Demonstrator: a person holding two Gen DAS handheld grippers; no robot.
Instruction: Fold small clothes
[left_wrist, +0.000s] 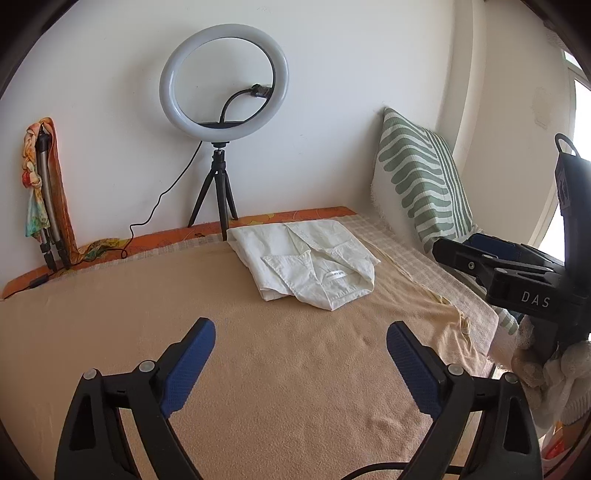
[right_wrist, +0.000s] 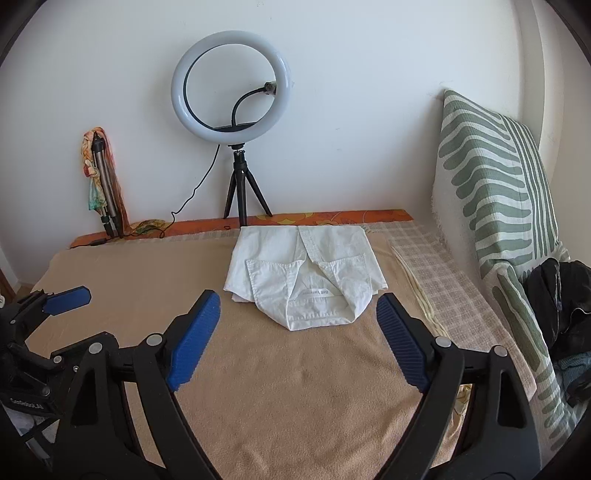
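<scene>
Shirt (right_wrist: 303, 277), white and folded, lies on the tan blanket (right_wrist: 258, 387) covering the bed, just in front of the ring light (right_wrist: 231, 88); its lower layers are hard to read. Left gripper (left_wrist: 301, 332) and right gripper (right_wrist: 298, 304) both gape wide, empty, short of the shirt.

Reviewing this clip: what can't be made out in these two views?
- Label text on the folded white shirt: too small, both views.
- Shirt's underside layers: hidden by its own folds.
- Dark heap beside the striped cushion: cut off by the right wrist view's edge.
- Right hand-held gripper in the left wrist view: fingertips overlap, pads unreadable.
</scene>
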